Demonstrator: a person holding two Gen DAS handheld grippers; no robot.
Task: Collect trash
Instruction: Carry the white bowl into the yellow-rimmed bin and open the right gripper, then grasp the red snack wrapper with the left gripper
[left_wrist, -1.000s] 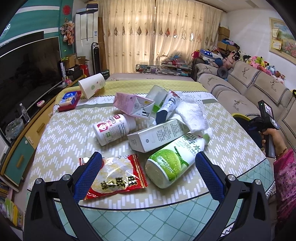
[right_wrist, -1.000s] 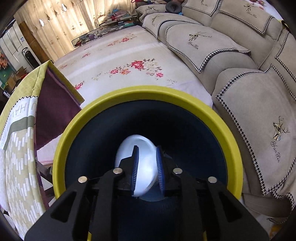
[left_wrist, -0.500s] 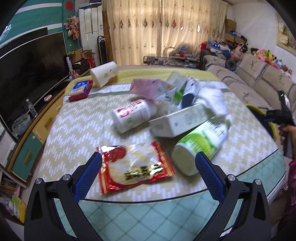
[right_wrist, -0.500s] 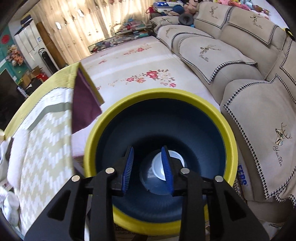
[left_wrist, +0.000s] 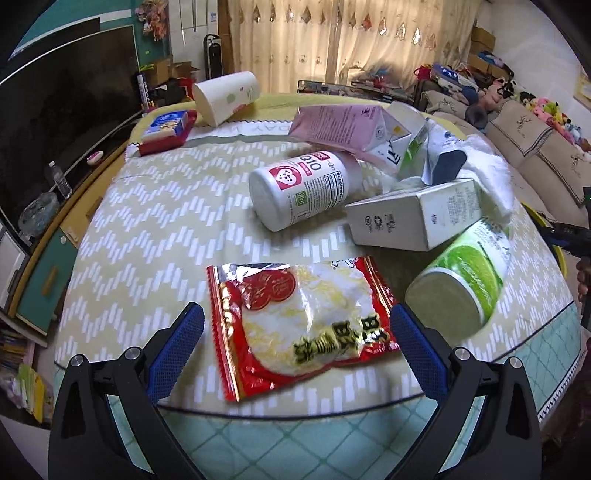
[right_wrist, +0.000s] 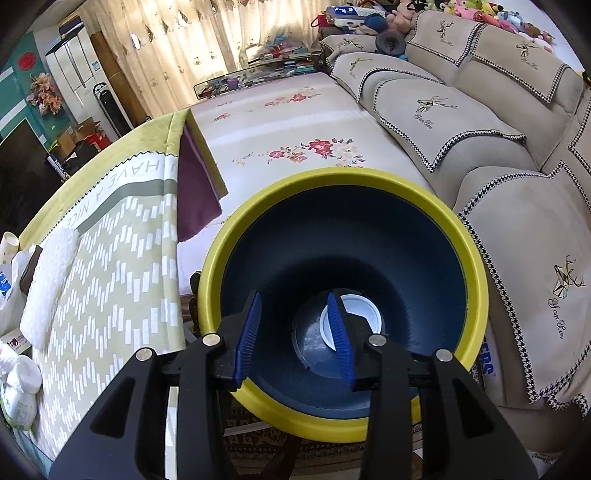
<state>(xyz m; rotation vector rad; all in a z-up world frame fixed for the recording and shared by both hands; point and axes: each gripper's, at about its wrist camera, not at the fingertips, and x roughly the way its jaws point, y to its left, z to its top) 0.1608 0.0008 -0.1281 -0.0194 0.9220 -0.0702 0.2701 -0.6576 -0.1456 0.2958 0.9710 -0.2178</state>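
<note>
In the left wrist view my left gripper (left_wrist: 295, 343) is open just above the table's near edge, its blue fingers either side of a red snack wrapper (left_wrist: 299, 325). Behind the wrapper lie a green-labelled bottle (left_wrist: 461, 280), a white carton (left_wrist: 413, 218), a white supplement bottle (left_wrist: 303, 188), a pink carton (left_wrist: 340, 125) and white tissue (left_wrist: 491, 177). In the right wrist view my right gripper (right_wrist: 295, 332) hangs over the dark blue bin with a yellow rim (right_wrist: 236, 243). Its jaws are opening with nothing between them. A white cup (right_wrist: 360, 312) lies on the bin's bottom.
A tipped paper cup (left_wrist: 225, 96) and a red tray with a blue box (left_wrist: 166, 129) lie at the table's far left. A beige sofa (right_wrist: 480, 110) runs right of the bin and a floral mat (right_wrist: 295, 129) lies behind it. A TV cabinet (left_wrist: 44, 258) stands left of the table.
My right gripper let the white cup go into the bin, then rose and drew back. My left gripper came down and closer over the red wrapper.
</note>
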